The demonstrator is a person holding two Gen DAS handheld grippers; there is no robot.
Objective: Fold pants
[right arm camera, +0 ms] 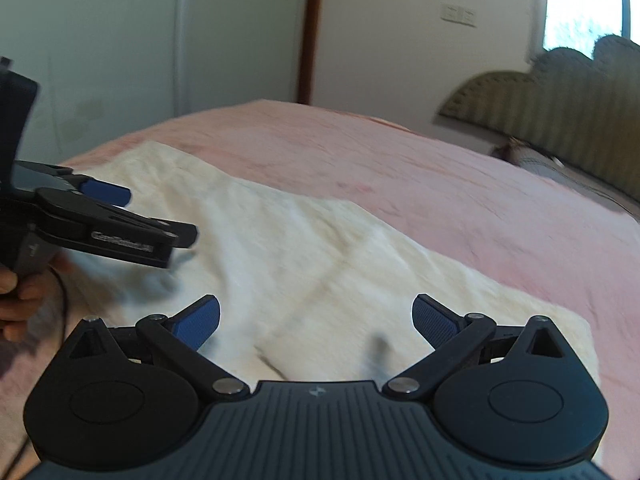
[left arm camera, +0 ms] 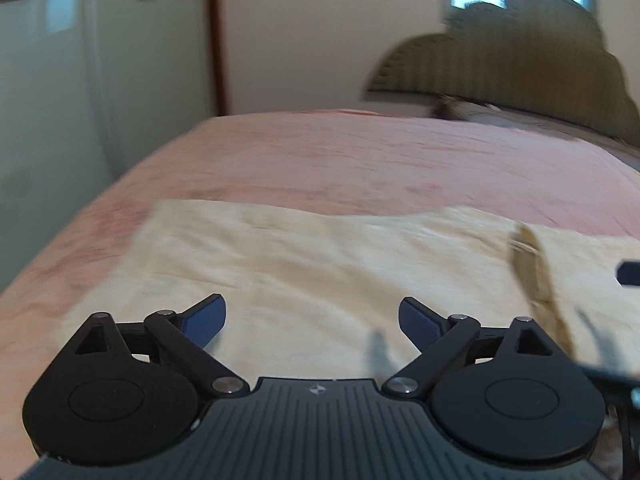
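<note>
The left gripper [left arm camera: 312, 318] hangs wide apart with nothing between its blue pads, and the right gripper [right arm camera: 316, 320] is spread the same way, empty. Just beyond both lie the cream pants [left arm camera: 304, 256], flat on the pink bed [left arm camera: 360, 152], long axis running from 9 to 3 o'clock in the left view. A padded headboard [left arm camera: 520, 60] stands at 1 o'clock.
</note>
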